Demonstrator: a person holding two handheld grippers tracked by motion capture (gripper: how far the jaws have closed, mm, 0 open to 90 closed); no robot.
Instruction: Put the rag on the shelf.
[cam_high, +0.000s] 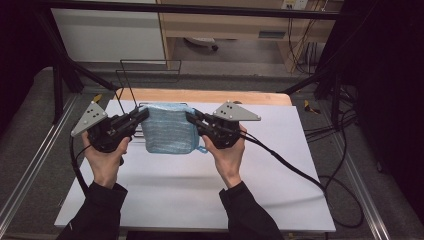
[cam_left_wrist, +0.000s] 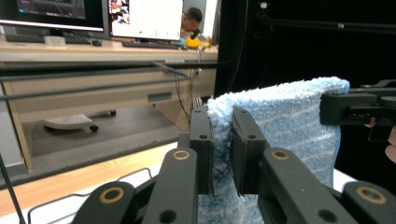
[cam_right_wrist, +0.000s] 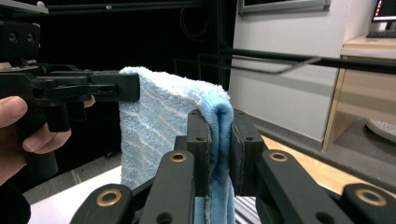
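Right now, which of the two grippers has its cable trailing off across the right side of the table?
The right gripper, clamped on the blue towel's right corner; its black cable runs off the table's right side, while the left gripper has its cable looping down by its wrist.

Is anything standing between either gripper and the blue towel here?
Nothing visible: the left gripper and right gripper are each shut on a top corner of the blue towel, which hangs between them above the table.

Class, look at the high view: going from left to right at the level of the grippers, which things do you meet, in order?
Left black two-jaw gripper → folded light blue terry towel → right black two-jaw gripper → black trailing cable.
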